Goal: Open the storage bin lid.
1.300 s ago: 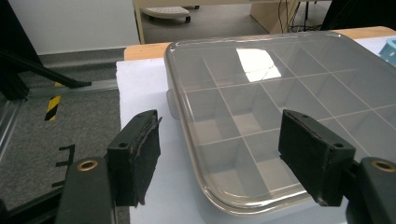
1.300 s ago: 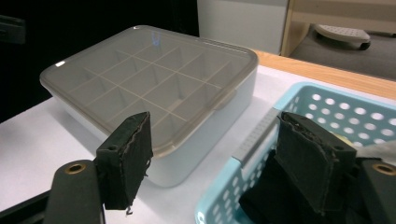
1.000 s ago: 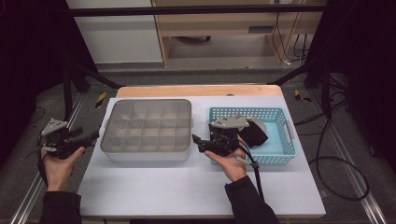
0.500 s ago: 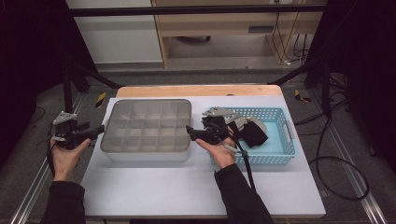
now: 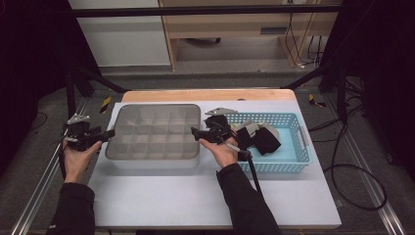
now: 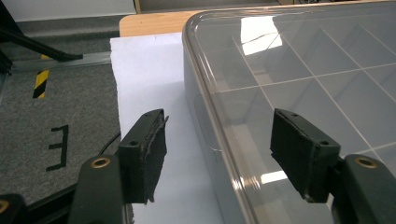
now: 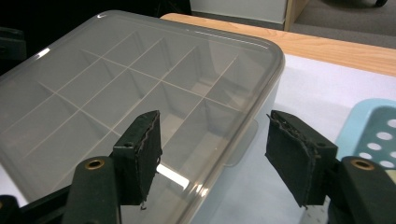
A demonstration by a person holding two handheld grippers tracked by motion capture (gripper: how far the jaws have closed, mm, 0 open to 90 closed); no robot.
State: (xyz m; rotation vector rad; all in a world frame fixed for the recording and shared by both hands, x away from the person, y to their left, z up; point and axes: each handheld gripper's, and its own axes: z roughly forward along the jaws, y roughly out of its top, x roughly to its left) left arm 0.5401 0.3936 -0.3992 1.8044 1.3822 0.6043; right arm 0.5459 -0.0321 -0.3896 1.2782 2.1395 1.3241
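A grey translucent compartment box (image 5: 154, 134) with its clear lid on lies at the table's left centre. My left gripper (image 5: 106, 133) is at the box's left side. In the left gripper view its jaws (image 6: 219, 135) straddle the lid's left rim (image 6: 210, 116) without touching it. My right gripper (image 5: 195, 132) is at the box's right side, and its jaws (image 7: 215, 140) straddle the right rim of the box (image 7: 116, 70), also apart from it. Both pairs of jaws have just been closing a little, with the box's edge between them.
A light blue perforated basket (image 5: 288, 166) stands right of the box and holds black cloth (image 5: 264, 139) and a grey piece (image 5: 249, 128). The white table top (image 5: 195, 196) stretches toward me. A wooden strip (image 5: 210, 95) runs along the far edge. Grey floor (image 6: 56, 107) lies left of the table.
Both hands have come in toward the box. The left one moved right from beside the table. The right one moved left from the basket to the box's right edge.
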